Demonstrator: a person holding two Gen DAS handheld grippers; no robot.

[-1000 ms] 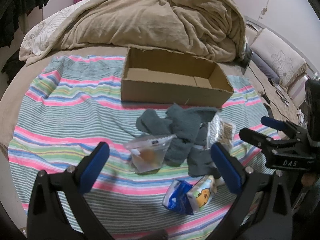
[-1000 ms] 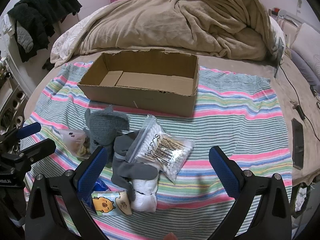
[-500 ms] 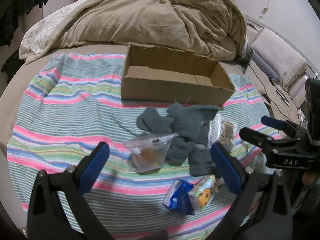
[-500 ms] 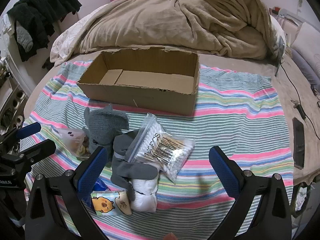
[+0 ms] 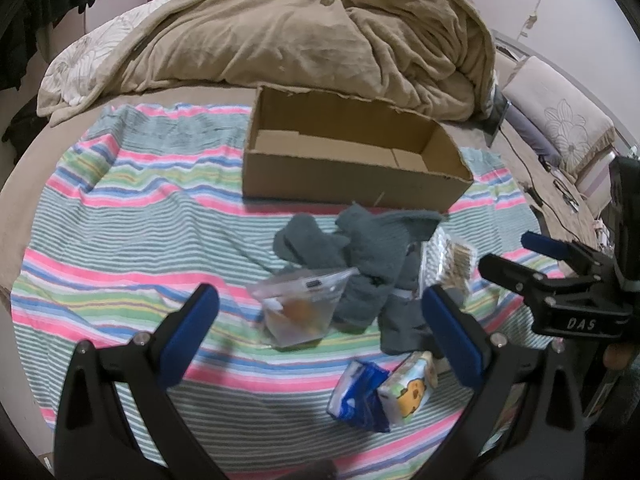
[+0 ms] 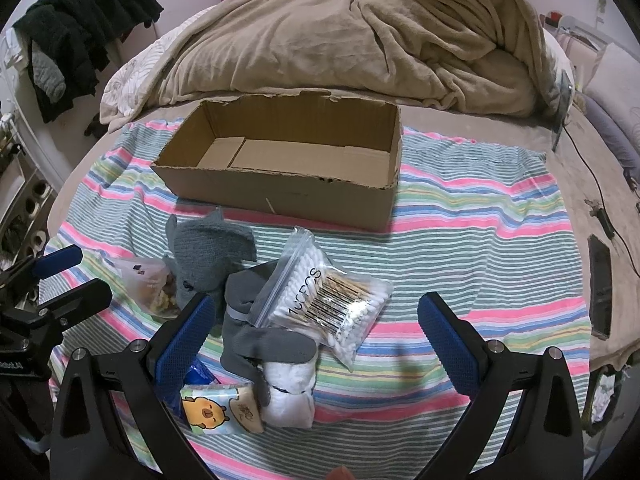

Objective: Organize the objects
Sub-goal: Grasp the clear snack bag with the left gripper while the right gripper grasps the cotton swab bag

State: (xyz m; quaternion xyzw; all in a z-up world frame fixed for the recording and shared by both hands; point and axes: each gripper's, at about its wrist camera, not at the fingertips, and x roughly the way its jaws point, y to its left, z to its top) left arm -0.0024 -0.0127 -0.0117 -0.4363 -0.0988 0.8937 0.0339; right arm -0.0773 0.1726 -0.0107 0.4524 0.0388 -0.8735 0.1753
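Note:
An open, empty cardboard box (image 5: 344,178) (image 6: 280,196) sits on a striped cloth on the bed. In front of it lies a pile: grey socks (image 5: 372,248) (image 6: 212,248), a zip bag of snacks (image 5: 298,308) (image 6: 150,284), a zip bag of cotton swabs (image 6: 324,300) (image 5: 450,260), a grey-and-white sock (image 6: 276,356), a tissue pack with a cartoon (image 5: 408,392) (image 6: 220,408) and a blue packet (image 5: 358,396). My left gripper (image 5: 318,332) is open above the snack bag. My right gripper (image 6: 316,344) is open above the swab bag and sock.
A beige duvet (image 5: 304,40) is heaped behind the box. Pillows (image 5: 560,120) lie at the right. A cable and a dark phone (image 6: 600,284) lie on the bed's right side. Dark clothes (image 6: 80,28) hang at the far left.
Both views have shifted slightly; the box and pile sit a little lower and nearer. Both grippers stay open and nothing has been picked up.

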